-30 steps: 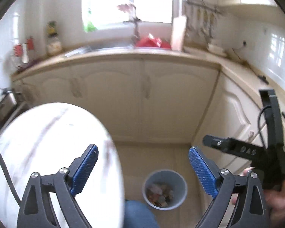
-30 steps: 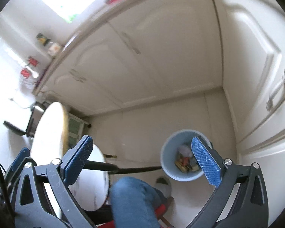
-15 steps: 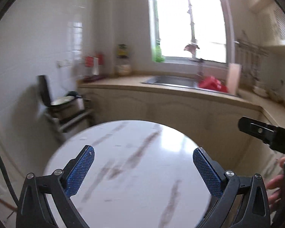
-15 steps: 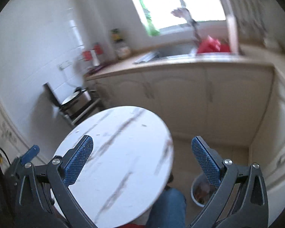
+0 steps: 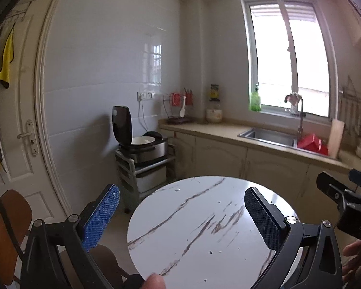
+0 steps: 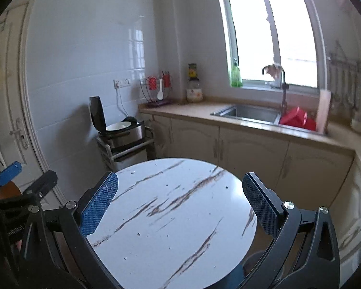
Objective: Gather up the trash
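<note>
A round white marble-pattern table (image 5: 204, 228) sits in front of me, also in the right wrist view (image 6: 170, 207). Only tiny crumbs (image 6: 139, 234) lie on it. My left gripper (image 5: 180, 216) is open and empty above the table's near edge. My right gripper (image 6: 179, 203) is open and empty above the table too; its body shows at the right of the left wrist view (image 5: 344, 200). The trash bin is out of view.
A rice cooker (image 5: 142, 144) with its lid up stands on a small rack by the wall. The counter holds a sink (image 5: 269, 136) and a red item (image 5: 311, 143). A door (image 5: 19, 132) is at left, a brown chair (image 5: 4, 228) beside it.
Both grippers have swung up from the floor and the trash bin to face the table and the kitchen wall. The bin has left both views. Both grippers stay open and empty.
</note>
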`<move>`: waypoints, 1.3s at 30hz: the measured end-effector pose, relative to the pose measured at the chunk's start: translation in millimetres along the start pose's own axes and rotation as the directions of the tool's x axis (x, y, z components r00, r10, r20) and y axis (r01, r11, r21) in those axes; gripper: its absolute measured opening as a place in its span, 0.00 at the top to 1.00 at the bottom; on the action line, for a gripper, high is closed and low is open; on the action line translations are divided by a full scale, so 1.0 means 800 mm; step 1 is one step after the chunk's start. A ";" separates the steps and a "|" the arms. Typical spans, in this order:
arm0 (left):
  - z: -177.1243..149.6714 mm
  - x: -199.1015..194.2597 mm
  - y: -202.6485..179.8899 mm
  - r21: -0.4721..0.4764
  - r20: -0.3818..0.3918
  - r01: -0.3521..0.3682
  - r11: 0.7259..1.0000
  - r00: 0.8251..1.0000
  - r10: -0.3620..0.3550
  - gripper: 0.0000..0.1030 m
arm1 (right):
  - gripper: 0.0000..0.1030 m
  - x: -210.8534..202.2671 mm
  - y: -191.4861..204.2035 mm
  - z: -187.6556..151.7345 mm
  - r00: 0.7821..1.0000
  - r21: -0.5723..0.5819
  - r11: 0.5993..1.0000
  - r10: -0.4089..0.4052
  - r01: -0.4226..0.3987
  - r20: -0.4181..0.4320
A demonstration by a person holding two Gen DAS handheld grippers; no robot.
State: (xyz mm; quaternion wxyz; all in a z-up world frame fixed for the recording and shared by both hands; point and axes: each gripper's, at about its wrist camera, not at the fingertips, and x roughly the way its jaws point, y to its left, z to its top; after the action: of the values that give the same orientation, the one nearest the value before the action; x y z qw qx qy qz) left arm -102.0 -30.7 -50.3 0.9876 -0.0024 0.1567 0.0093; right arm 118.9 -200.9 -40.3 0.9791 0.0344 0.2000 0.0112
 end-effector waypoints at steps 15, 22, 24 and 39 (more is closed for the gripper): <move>-0.004 -0.020 0.022 -0.017 0.022 0.016 1.000 1.000 -0.016 0.01 | 0.00 -0.020 0.012 0.003 0.999 -0.008 1.000 -0.017 0.017 0.029; 0.007 -0.007 0.027 -0.033 0.013 0.048 0.998 0.999 -0.047 0.01 | 0.00 -0.023 0.015 0.001 0.999 -0.010 1.000 -0.017 0.017 0.031; 0.010 -0.007 0.029 -0.033 0.014 0.051 0.998 0.999 -0.051 0.01 | 0.00 -0.024 0.016 0.001 0.999 -0.011 1.000 -0.019 0.019 0.031; 0.016 -0.004 0.041 -0.040 0.024 0.076 0.996 0.997 -0.075 0.01 | 0.00 -0.023 0.013 0.001 0.999 -0.011 1.000 -0.017 0.017 0.030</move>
State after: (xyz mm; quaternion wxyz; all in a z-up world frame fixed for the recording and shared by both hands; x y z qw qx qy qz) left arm -101.3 1.9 -37.2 0.9887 -0.0284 0.1452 -0.0250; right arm 102.0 -191.5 -31.2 0.9822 0.0275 0.1857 0.0035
